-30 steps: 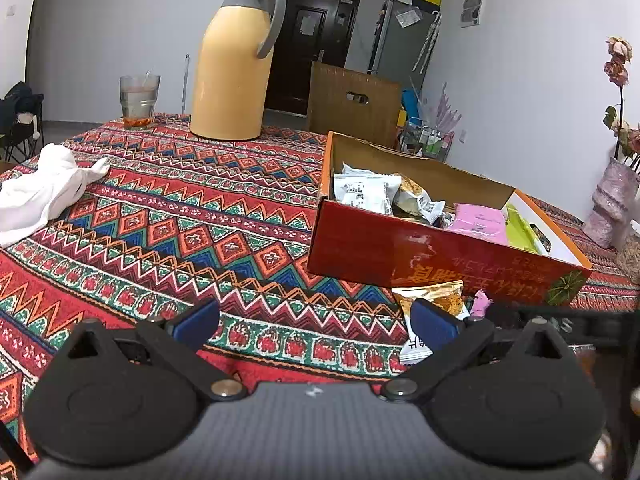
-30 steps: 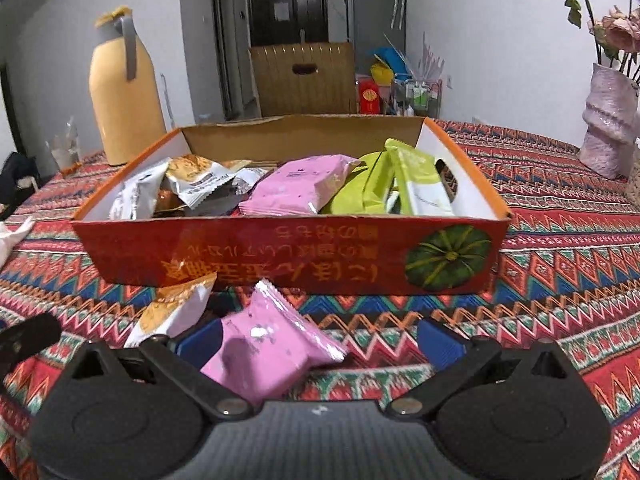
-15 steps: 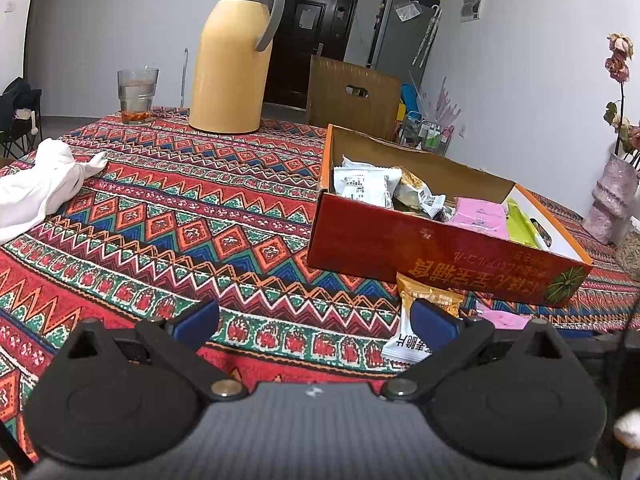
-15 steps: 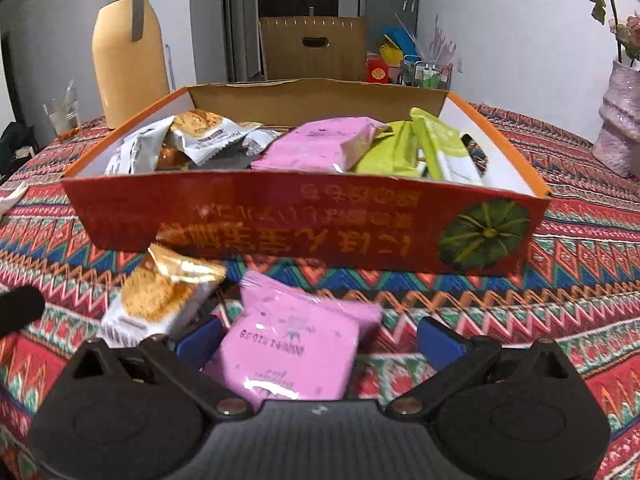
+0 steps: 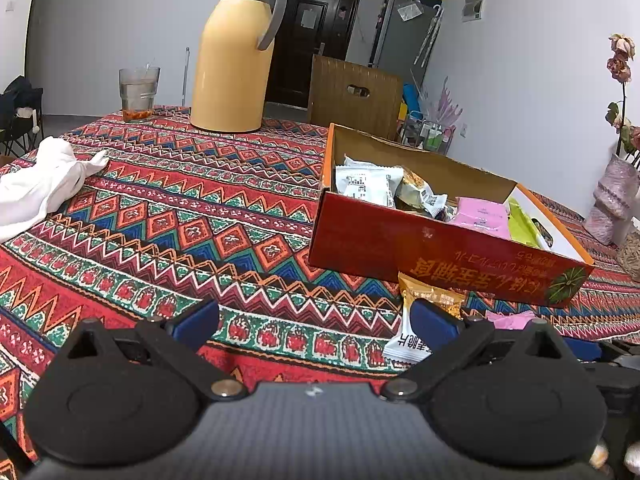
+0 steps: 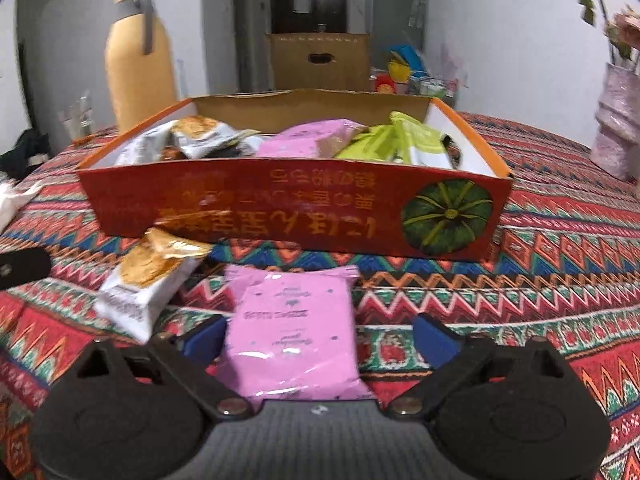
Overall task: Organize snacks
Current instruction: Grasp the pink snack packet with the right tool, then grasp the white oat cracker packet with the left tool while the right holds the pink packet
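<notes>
Right now the step in hand looks like the pick-up of the pink snack packet, which lies flat on the patterned surface just in front of the red snack box. The right hand-held gripper straddles it: its jaws have just been closing, with the packet between them. The left blue pad touches or nearly touches the packet's edge, while the right pad stands clear of it, so nothing is gripped yet.

To do this well, I would centre the packet between the pads before closing fully, so it does not skid sideways on the cloth. The wrapper looks soft and air-filled, so a gentle squeeze across its width should do; too hard could crush what is inside. The cracker packet lies just beside it on the left, and the left pad should stay off it.

The box already holds white, pink and green packets; the matching pink one sits mid-box, a sensible spot to aim for.

The left hand-held gripper hangs open over the cloth, holding nothing.
</notes>
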The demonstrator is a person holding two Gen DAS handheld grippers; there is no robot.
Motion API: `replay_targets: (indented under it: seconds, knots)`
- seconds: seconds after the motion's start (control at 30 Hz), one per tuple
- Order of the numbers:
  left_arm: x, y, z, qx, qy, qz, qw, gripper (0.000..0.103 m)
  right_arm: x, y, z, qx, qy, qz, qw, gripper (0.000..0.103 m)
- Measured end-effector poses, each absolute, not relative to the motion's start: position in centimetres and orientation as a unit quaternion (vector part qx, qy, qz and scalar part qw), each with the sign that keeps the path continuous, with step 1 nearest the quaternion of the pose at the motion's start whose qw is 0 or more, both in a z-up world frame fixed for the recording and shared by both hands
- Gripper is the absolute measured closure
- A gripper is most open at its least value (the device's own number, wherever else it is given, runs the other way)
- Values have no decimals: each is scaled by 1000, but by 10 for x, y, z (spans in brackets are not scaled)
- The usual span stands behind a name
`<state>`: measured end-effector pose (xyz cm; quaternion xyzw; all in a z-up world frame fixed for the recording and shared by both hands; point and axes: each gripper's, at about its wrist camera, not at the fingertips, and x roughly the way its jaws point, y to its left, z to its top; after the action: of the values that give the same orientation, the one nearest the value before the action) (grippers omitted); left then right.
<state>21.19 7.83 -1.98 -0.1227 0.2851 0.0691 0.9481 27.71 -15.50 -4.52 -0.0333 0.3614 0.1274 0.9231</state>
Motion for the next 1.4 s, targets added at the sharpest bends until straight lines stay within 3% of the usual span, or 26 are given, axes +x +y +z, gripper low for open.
replay_targets:
  seconds: [0.03,0.1,0.77,1.4]
  knots:
    - [212,78,-20,-123,285,69,948,0,274,-154,-44,-36,358,136,923,18]
    - [212,78,-20,-123,286,69,948,0,269,-153,-42,-41,350,151,923,42]
    - [221,75,-29,-114,313,85,939,0,263,-226,-30,0,306,98,947,42]
    - [260,6,-20,-8,368,62,928,0,256,-242,-33,49,263,109,957,42]
